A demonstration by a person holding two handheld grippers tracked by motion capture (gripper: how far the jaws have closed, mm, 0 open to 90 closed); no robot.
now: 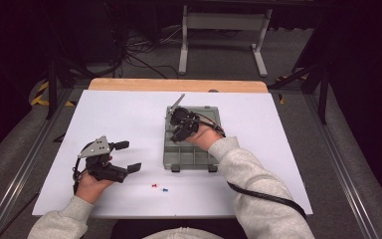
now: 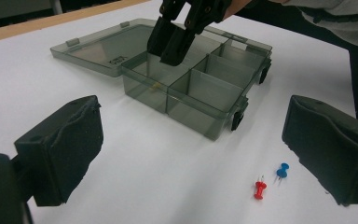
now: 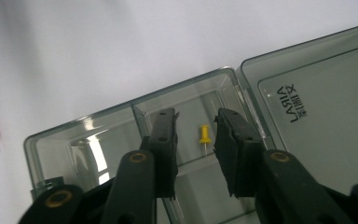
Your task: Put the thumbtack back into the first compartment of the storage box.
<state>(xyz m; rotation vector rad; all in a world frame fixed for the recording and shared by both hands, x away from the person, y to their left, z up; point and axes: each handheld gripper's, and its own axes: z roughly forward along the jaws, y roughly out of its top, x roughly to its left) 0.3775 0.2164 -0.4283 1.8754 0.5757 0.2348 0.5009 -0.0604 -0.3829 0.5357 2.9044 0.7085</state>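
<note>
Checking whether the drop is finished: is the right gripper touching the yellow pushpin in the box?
Apart. In the right gripper view the yellow pushpin lies on the compartment floor between the right gripper jaws, with gaps on both sides.

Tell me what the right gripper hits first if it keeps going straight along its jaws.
Most likely the floor of the open organizer box, in the compartment where the yellow pushpin lies. The right gripper points down into it, jaws apart on either side of the pin; depth is hard to judge.
</note>
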